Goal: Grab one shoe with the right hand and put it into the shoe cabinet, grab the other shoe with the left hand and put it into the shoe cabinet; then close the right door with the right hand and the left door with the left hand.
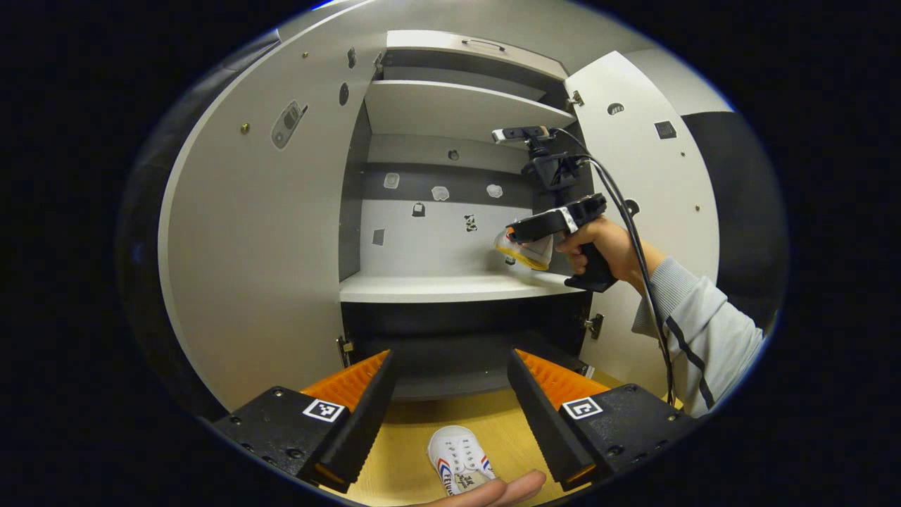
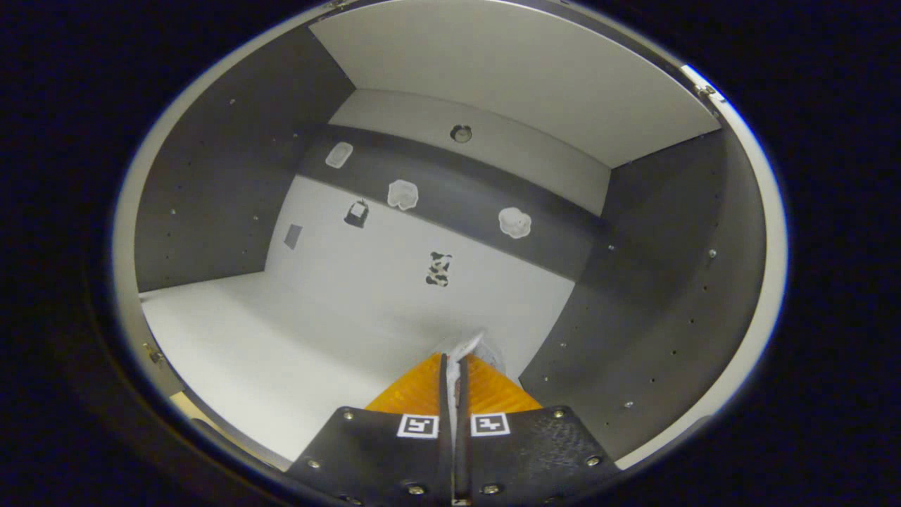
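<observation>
I find the task at its first placement, not yet completed. In the left gripper view, my right gripper (image 1: 517, 246) is extended into the shoe cabinet (image 1: 450, 211) at the right end of the middle shelf (image 1: 436, 287), carrying the first shoe (image 1: 526, 253) just above the shelf board; I cannot confirm that the sole is touching the board. In the right gripper view, that gripper's fingers (image 2: 422, 387) stand narrow, almost together, with a thin edge of the first shoe (image 2: 466, 350) pinched between them, near the shelf's right far corner; I judge the grip firm but on the shoe's rim only. The release is outstanding. My left gripper (image 1: 450, 415) hangs low in front of the cabinet with its jaws wide and nothing between them. The second shoe (image 1: 459, 461) lies on the wooden floor (image 1: 401, 458) directly below it, near the cabinet front, untouched by the fingers; a fingertip of the hand (image 1: 493, 491) shows beside it at the near edge. Both doors are open: the left door (image 1: 260, 246) is swung well out, and the right door (image 1: 647, 197) stands out behind the sleeve (image 1: 697, 331). Remaining, in my assessment: set down and release the first shoe, withdraw, lift and shelve the second shoe with the left, then close the right door and the left door in that order.
</observation>
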`<action>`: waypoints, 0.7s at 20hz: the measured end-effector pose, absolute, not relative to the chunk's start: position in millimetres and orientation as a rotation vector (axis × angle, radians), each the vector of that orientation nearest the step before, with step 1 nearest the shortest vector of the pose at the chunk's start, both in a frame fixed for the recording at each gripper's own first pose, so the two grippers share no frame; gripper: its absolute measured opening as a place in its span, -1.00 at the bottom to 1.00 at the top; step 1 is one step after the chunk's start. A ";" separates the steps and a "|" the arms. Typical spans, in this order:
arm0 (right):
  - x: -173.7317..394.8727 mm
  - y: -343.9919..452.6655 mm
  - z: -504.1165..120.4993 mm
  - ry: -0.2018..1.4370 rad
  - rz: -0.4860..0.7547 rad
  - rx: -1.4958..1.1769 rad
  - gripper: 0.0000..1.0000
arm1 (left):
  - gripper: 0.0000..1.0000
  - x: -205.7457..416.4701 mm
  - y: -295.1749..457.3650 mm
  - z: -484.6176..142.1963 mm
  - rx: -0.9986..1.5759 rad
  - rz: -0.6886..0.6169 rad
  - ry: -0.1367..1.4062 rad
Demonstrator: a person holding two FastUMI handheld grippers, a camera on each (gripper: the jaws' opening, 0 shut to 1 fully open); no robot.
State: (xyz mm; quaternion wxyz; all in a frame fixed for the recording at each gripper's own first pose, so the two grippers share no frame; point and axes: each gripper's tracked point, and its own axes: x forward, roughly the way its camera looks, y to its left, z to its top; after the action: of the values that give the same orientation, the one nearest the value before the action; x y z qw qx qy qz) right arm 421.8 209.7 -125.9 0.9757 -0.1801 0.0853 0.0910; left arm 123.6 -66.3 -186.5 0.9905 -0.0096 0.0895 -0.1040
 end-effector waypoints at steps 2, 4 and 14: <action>424.9 213.9 -127.8 0.172 0.209 -0.356 -0.94 | 0.93 125.3 -60.3 -192.6 -0.016 -0.191 0.197; 424.6 209.8 -122.8 0.160 0.181 -0.370 -0.94 | 0.93 125.5 -55.2 -199.1 -0.012 -0.178 0.221; 347.4 202.3 -68.7 0.027 0.129 -0.226 0.51 | 0.94 113.9 -38.8 -203.0 -0.025 -0.139 0.241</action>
State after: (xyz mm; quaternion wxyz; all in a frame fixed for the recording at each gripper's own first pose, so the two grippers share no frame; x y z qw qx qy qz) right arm 347.4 202.3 -68.7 0.9915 -0.1125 0.0134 0.0641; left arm 113.9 -38.8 -203.0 0.9903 -0.0126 0.1200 -0.0694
